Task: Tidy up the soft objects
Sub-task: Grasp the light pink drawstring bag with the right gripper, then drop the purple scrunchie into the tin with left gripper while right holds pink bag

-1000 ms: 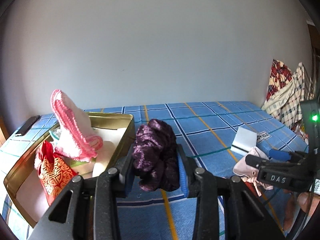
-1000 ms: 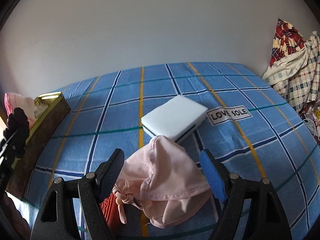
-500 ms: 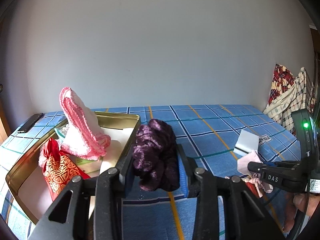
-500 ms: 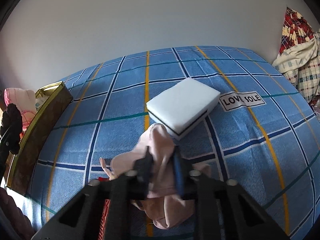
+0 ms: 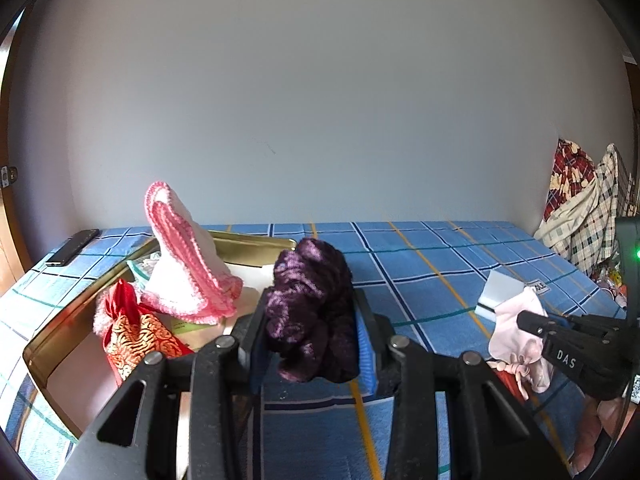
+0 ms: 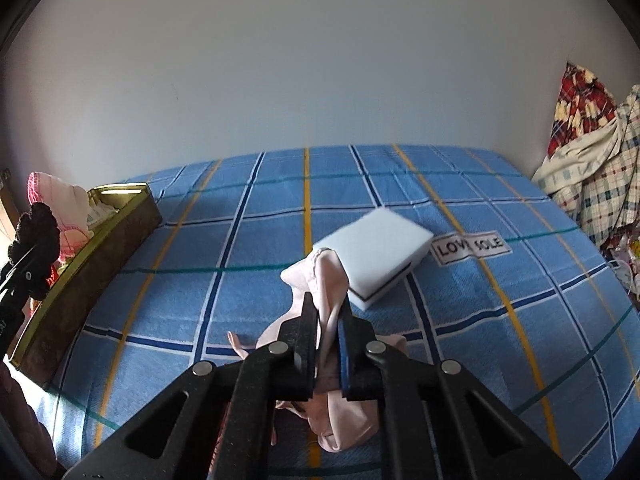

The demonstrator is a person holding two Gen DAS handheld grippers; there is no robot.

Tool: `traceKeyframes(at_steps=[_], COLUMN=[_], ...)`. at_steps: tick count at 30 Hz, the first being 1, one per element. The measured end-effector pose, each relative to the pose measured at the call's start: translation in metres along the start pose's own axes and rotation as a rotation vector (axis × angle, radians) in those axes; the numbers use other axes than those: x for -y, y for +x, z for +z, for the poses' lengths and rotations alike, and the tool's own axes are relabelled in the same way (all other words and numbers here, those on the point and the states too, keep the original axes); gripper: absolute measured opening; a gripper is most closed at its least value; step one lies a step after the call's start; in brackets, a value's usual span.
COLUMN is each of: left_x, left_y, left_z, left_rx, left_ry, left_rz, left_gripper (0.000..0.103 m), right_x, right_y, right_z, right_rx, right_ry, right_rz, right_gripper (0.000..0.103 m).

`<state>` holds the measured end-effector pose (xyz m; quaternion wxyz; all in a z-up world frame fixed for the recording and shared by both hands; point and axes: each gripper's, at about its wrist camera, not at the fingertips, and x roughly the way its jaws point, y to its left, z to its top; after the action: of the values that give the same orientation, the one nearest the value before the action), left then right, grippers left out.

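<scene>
My left gripper [image 5: 310, 320] is shut on a dark purple knitted scrunchie [image 5: 310, 312] and holds it above the blue checked cloth, just right of the gold tin [image 5: 60, 344]. The tin holds a pink-and-white knitted piece [image 5: 184, 264] and a red-and-gold pouch [image 5: 136, 336]. My right gripper [image 6: 326, 320] is shut on a pale pink cloth pouch [image 6: 324, 288] and lifts it off the cloth; the pouch also shows in the left wrist view [image 5: 516, 332]. A white sponge block [image 6: 380, 248] lies just behind it.
A black phone [image 5: 72, 252] lies at the far left of the cloth. Plaid fabrics [image 6: 592, 184] are heaped at the right edge. A "LOVE SOLE" label [image 6: 470, 246] is sewn on the cloth beside the sponge. A wall stands behind.
My right gripper has closed on the pink pouch and raised it. My left gripper has lifted a little with the scrunchie still in it.
</scene>
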<state>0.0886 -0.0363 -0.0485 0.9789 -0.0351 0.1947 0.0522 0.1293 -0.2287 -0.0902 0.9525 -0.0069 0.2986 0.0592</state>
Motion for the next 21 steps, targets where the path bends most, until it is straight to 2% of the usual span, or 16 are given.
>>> traceKeyframes(at_steps=[11, 21], left_x=[-0.011, -0.026], left_y=[-0.013, -0.027], left_z=[-0.001, -0.003], left_rx=[0.042, 0.070], left_ry=[-0.015, -0.021], left_rz=[0.030, 0.048], left_gripper=[0.035, 0.035], right_x=[-0.001, -0.010], right_y=[-0.023, -0.033], right_z=[0.000, -0.002], right_rx=[0.128, 0.194], right_ry=[0.035, 0.018], right_rz=[-0.007, -0.009], right_gripper=[0.009, 0.009])
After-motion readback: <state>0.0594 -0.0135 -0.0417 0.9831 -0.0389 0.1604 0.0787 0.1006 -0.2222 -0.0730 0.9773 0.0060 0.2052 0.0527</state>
